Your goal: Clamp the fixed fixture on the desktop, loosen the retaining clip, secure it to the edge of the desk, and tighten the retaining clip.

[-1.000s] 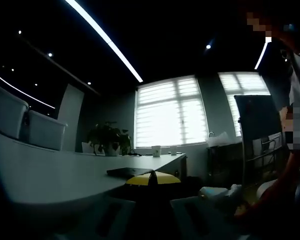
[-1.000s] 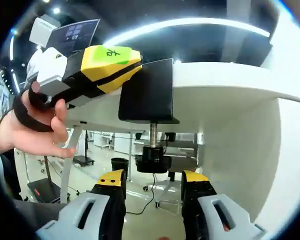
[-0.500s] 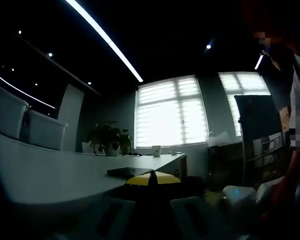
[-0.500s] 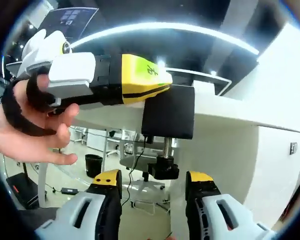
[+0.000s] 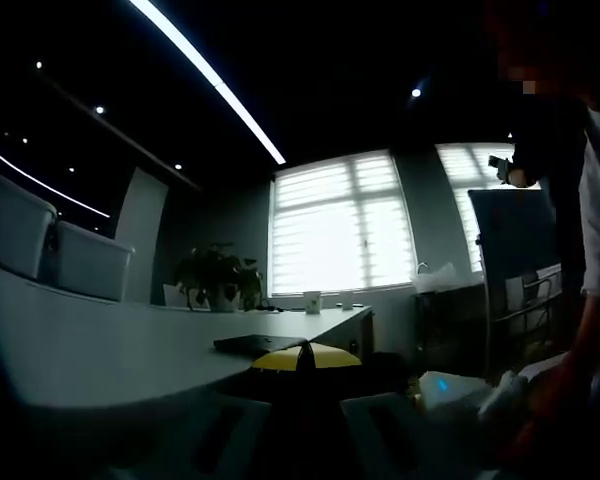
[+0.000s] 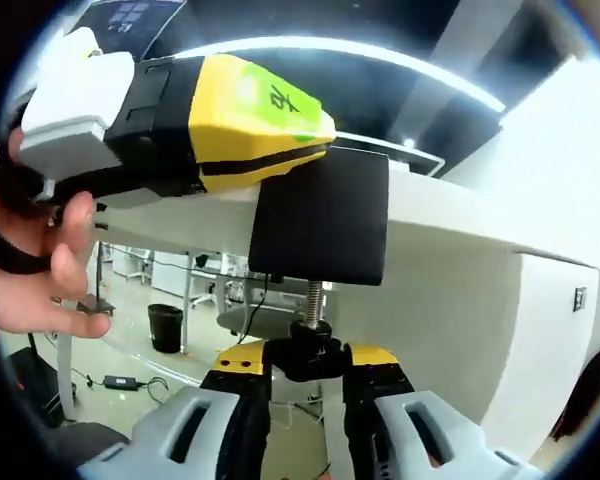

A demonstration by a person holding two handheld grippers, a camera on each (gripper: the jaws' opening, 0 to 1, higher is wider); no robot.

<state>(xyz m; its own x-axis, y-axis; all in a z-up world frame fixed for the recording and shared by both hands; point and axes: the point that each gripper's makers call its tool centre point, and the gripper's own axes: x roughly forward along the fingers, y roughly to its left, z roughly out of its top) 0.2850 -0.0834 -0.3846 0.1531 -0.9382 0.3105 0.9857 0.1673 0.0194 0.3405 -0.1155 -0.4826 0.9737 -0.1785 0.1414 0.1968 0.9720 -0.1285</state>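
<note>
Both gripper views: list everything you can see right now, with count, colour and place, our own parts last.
Black clamp fixture: one, black, on the edge of the desk.
Threaded screw: one, silver, below the fixture.
Black screw knob: one, between the right gripper's jaws.
White desk: one, white; the fixture sits on its edge.
Potted plant: one, dark green, far end of the desk.
Cup: one, white, on the desk near the windows.
Windows with blinds: two, bright, back wall.
Bin: one, dark, floor under the desk.
Left gripper: yellow and black, closed on the fixture's top.
Right gripper: yellow-tipped, grey, closed on the knob.
Hand: one, holding the left gripper.
</note>
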